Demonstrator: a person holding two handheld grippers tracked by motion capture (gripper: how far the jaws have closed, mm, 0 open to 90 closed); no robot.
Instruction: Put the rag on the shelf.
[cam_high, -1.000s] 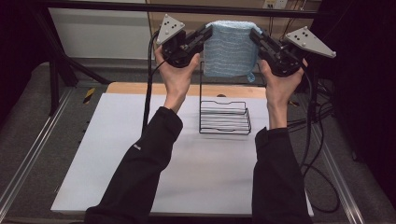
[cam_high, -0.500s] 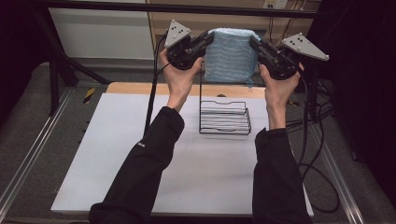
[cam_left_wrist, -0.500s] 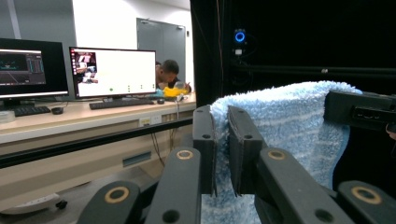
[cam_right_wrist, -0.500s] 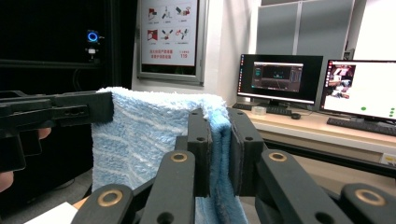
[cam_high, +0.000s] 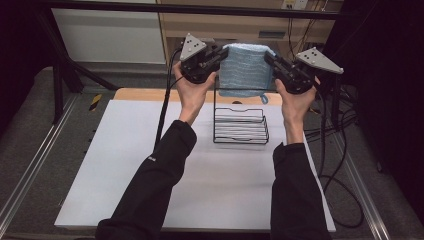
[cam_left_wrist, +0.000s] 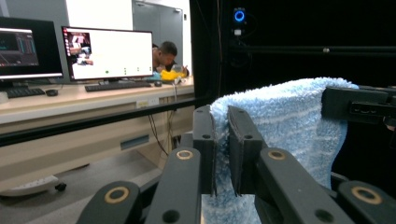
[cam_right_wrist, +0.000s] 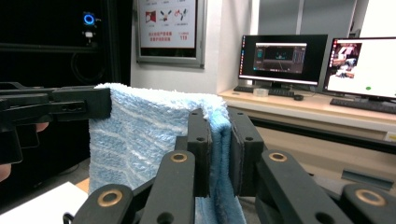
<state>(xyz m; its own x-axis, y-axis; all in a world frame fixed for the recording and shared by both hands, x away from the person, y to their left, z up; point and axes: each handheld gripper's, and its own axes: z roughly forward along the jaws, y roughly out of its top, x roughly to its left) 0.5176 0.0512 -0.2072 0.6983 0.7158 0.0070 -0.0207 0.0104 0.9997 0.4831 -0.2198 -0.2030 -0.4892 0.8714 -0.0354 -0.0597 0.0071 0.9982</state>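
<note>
A fluffy light-blue terry towel (cam_high: 246, 70) is pinched at its upper corners by the left gripper (cam_high: 216, 56) and the right gripper (cam_high: 270, 59), jaws closed on it, and is held spread above the black wire basket (cam_high: 241, 125) on the white table (cam_high: 115, 165). Nothing can be seen in the basket.

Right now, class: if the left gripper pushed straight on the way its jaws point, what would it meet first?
The blue towel it already pinches; past that, probably the right gripper on the far corner, though depth is hard to judge.

Bright, evenly lit table; dark surroundings; slightly soft
</note>
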